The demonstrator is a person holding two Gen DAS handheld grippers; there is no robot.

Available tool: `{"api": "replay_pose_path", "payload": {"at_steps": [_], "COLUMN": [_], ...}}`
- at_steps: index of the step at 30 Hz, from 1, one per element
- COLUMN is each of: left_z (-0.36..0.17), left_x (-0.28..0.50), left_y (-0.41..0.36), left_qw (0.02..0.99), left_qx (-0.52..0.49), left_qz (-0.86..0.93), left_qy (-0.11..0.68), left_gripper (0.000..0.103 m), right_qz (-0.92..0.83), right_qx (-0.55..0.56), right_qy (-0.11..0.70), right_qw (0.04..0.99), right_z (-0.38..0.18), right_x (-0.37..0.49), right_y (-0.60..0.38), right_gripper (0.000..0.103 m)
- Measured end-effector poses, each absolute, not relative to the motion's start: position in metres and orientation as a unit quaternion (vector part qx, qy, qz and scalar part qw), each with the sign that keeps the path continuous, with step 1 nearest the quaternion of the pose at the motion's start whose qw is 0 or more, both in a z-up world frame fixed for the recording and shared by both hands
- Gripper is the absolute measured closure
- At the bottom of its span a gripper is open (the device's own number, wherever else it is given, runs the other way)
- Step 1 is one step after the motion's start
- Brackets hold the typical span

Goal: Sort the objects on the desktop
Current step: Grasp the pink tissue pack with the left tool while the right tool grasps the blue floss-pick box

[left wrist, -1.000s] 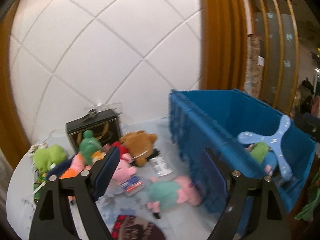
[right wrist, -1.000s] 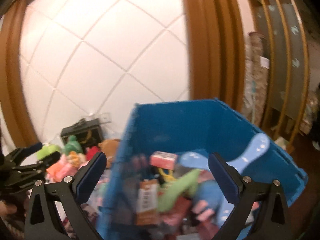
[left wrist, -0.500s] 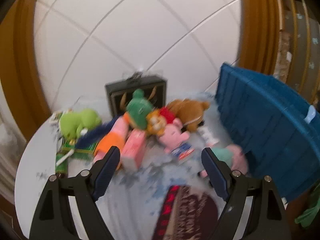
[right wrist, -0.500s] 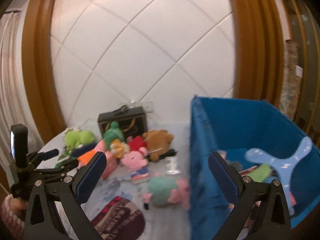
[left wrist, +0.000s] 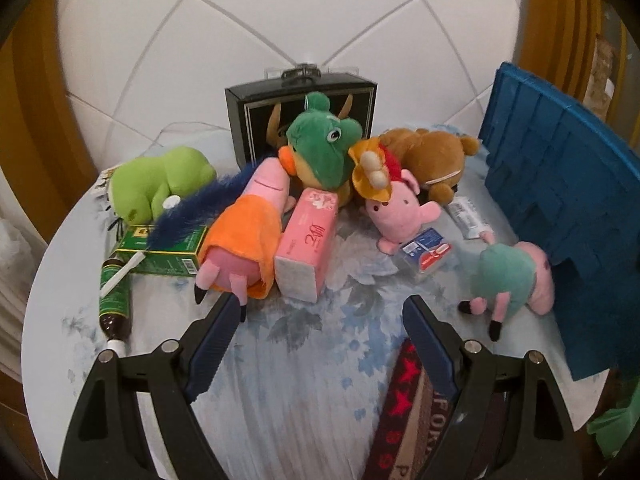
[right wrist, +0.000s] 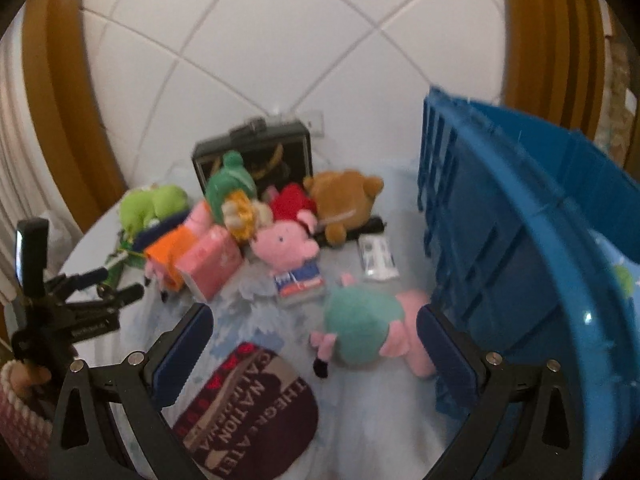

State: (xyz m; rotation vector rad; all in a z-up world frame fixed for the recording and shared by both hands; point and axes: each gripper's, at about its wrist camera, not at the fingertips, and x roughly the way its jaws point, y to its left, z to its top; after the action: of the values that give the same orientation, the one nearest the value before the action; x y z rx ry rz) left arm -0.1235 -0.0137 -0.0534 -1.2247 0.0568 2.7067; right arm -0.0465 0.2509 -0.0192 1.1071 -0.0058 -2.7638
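Plush toys and small packs lie on a round floral-cloth table (left wrist: 304,380). A pink tissue pack (left wrist: 306,236) lies just beyond my open, empty left gripper (left wrist: 320,320), beside an orange-dressed pig plush (left wrist: 244,232). A teal-dressed pig plush (right wrist: 364,332) lies between the fingers of my open, empty right gripper (right wrist: 316,332), against the blue crate (right wrist: 520,240). A pink pig (left wrist: 400,212), green frog (left wrist: 320,148) and brown bear (left wrist: 432,156) sit behind. The left gripper also shows in the right wrist view (right wrist: 116,284).
A black box (left wrist: 300,100) stands at the back by the tiled wall. A light green plush (left wrist: 156,184), green box (left wrist: 168,252) and bottle (left wrist: 114,300) lie at the left. A maroon cap (right wrist: 248,408) lies near the front. A card pack (left wrist: 426,252) and white packet (left wrist: 466,216) lie mid-table.
Both grippers swung left away from the crate and down toward the table. The left now faces the tissue pack; the right now frames the teal pig plush. Both stayed open.
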Motion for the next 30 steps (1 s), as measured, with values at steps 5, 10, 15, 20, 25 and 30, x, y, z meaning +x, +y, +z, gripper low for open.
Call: {"api": "replay_pose_path", "payload": {"at_steps": [5,10,15,20,25,30], "left_z": [-0.075,-0.098,-0.126,-0.153,-0.175,-0.181], "left_x": [-0.162,-0.206,-0.248,-0.276,-0.289,-0.286], "left_y": [-0.012,-0.010,0.000,0.012,0.025,0.027], "left_qw": [0.079,0.077,0.082,0.093,0.094,0.072], "left_qx": [-0.435,-0.463,-0.488,-0.515,-0.531,-0.526], "left_qz": [0.897,0.882,0.867,0.850,0.838,0.841], "left_qy": [0.027,0.038,0.056,0.067,0.084,0.099], "left_gripper": [0.019,0.019,0.020,0.020,0.020,0.044], "right_qz": [-0.910,-0.894,-0.872,-0.848,-0.830,-0.813], "right_qx": [0.406,0.442,0.481,0.519,0.542,0.565], "right_qy": [-0.006,-0.006,0.001,0.015,0.040,0.056], "right_qw": [0.076,0.079,0.088,0.107,0.127,0.129], "right_z": [-0.045,-0.072,-0.110,-0.148,-0.185,-0.221], "right_x": [-0.082,-0.126,-0.172,-0.214,-0.249,-0.273], "right_y": [0.253,0.248,0.234,0.214,0.190,0.181], "right_gripper": [0.000,0.000,0.000,0.000,0.000,0.000]}}
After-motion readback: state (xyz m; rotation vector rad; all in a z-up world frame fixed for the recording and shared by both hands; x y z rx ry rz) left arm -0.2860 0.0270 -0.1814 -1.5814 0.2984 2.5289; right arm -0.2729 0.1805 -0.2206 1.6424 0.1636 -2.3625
